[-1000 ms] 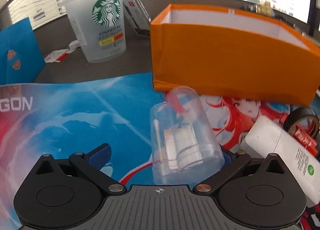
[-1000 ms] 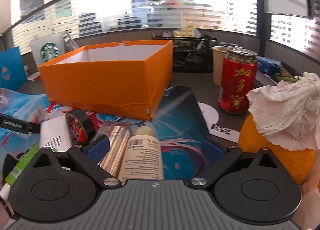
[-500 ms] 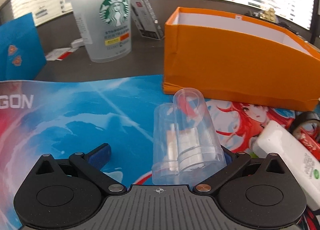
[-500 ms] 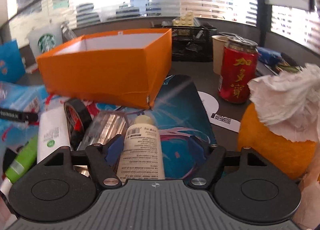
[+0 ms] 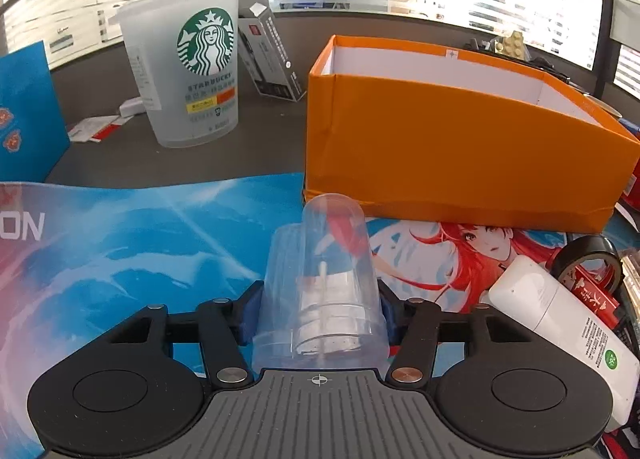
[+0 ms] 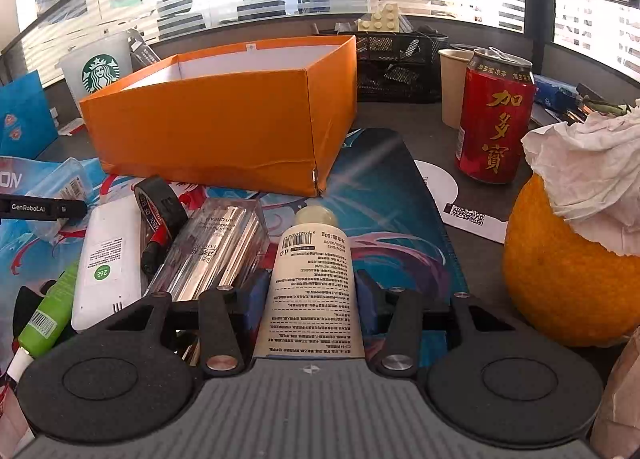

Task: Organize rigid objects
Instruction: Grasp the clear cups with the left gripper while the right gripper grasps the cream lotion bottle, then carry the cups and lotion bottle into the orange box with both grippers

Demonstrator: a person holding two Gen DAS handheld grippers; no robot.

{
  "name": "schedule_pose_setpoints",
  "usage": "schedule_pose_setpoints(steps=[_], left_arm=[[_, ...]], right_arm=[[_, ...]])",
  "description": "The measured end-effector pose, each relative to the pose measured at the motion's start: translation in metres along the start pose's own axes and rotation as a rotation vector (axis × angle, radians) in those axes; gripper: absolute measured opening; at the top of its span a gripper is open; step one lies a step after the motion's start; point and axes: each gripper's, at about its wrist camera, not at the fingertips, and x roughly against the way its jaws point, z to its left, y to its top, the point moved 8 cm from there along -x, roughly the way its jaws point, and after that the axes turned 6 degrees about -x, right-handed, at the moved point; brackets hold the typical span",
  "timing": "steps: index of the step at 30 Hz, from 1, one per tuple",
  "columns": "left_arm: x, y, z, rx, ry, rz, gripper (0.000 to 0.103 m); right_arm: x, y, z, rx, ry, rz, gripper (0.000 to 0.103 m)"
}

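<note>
On my left gripper [image 5: 320,309] the jaws are closing around a clear plastic container [image 5: 324,291] that lies on its side on the printed mat [image 5: 132,243]; the blue pads sit right against its flanks, and I read them as already pressing on it. Its rounded end points toward the orange box [image 5: 460,147], which stands open-topped just beyond it, partly on the mat and partly on the dark table [image 5: 260,131]. A Starbucks cup [image 5: 188,75] stands upright farther back on the left, well apart from the box. To the right of the container lie a white bottle [image 5: 560,323] and a roll of black tape [image 5: 588,267], near each other. On my right gripper [image 6: 310,299] the jaws are closing too, with a cream tube [image 6: 310,271] between them, cap end pointing away toward the box; the pads look in contact with its sides. Just left of the tube lies a clear case with a silvery insert [image 6: 212,251], then the tape roll, the white bottle and a green tube [image 6: 50,311] at the edge. A red can [image 6: 494,119] stands upright to the right, and an orange fruit [image 6: 568,271] with crumpled tissue [image 6: 588,163] on top sits near my right side.
</note>
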Motion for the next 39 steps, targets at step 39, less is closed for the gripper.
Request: schedule_pose_setpoints(steps=[39], left_arm=[[0.076,0.098,-0.019,-0.005,-0.166,-0.174,0.054]], right_arm=[[0.039,0.108,0.043,-0.006,0.147,-0.18,0.043]])
